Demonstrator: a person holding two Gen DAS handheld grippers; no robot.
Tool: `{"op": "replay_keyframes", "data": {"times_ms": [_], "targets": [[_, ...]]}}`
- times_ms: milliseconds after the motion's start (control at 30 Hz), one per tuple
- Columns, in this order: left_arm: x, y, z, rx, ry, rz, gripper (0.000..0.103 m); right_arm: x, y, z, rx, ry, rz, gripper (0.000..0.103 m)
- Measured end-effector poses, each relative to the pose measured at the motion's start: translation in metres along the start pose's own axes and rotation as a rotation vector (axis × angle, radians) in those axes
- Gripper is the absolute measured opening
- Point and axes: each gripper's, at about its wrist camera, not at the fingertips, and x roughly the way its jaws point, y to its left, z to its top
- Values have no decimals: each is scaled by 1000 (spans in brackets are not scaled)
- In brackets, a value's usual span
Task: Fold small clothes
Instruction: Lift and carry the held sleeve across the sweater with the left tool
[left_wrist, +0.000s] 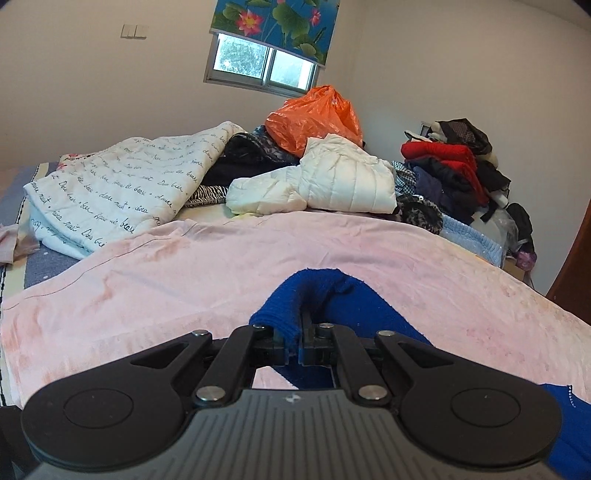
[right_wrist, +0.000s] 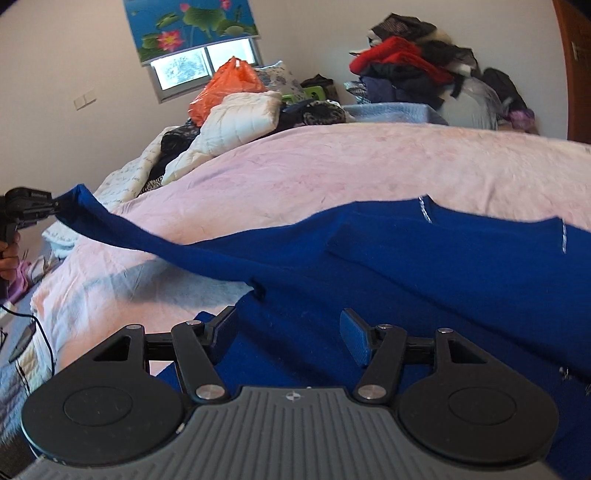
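A blue knit sweater (right_wrist: 443, 266) lies on the pink blanket (right_wrist: 332, 166) that covers the bed. My left gripper (left_wrist: 293, 332) is shut on the ribbed cuff of its sleeve (left_wrist: 314, 291). In the right wrist view that sleeve stretches up to the left, off the blanket, to the left gripper (right_wrist: 55, 207), which a hand (right_wrist: 9, 262) holds. My right gripper (right_wrist: 291, 332) is open just above the sweater's body. Its blue pads (right_wrist: 354, 336) stand wide apart, with only flat sweater fabric showing below the gap between them.
At the far end of the bed lie a white puffy jacket (left_wrist: 332, 177), an orange plastic bag (left_wrist: 314, 118) and a script-printed quilt (left_wrist: 122, 188). A tall heap of dark and red clothes (left_wrist: 450, 166) stands at the right. A black cable (right_wrist: 37, 325) runs along the bed's left edge.
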Motion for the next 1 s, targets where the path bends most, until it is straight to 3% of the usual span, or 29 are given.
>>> {"op": "replay_keyframes", "data": {"times_ms": [300, 467, 667, 833, 1000], "targets": [[-4, 31, -43, -149, -53, 9, 4, -4, 2, -5, -28, 10, -13, 66], [-18, 12, -30, -16, -161, 37, 4, -5, -2, -7, -29, 26, -22, 67], [-17, -32, -5, 61, -226, 17, 4, -17, -14, -11, 11, 1, -50, 67], [-25, -79, 9, 137, -287, -45, 4, -28, -27, -17, 27, -11, -91, 68], [-35, -131, 15, 225, -326, -152, 4, -34, -49, -24, 96, -19, -136, 67]]}}
